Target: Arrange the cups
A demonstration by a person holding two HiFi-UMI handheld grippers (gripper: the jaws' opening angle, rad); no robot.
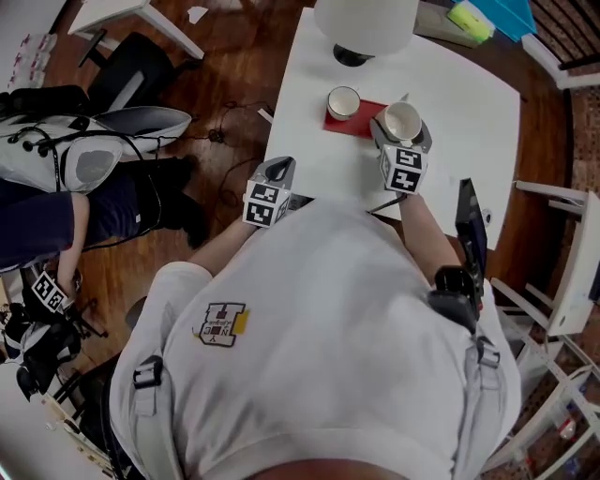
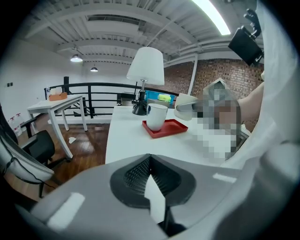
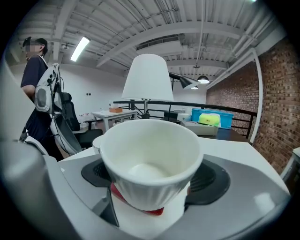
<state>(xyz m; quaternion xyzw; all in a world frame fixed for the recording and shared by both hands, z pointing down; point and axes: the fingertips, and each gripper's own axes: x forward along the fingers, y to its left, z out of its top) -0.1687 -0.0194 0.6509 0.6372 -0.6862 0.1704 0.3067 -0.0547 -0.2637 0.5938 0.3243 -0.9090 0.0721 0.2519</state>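
Note:
A white ribbed cup (image 1: 401,114) (image 3: 149,157) sits upright between the wide jaws of my right gripper (image 1: 404,136) (image 3: 150,180), which is shut on it. It hangs just above the right edge of a red tray (image 1: 362,122) (image 3: 151,211) on the white table (image 1: 469,112). A second white cup (image 1: 343,101) (image 2: 157,116) stands on that tray (image 2: 171,127). My left gripper (image 1: 278,169) (image 2: 150,164) is shut and empty, near the table's left front edge. In the left gripper view the held cup (image 2: 186,106) shows beside a mosaic patch.
A white-shaded lamp (image 1: 364,26) (image 2: 145,70) (image 3: 148,78) stands behind the tray. A blue box with a yellow-green item (image 1: 478,17) lies at the far right corner. A black device (image 1: 471,230) hangs at the table's right; white chairs (image 1: 562,281) beyond. A person (image 1: 56,202) stands left.

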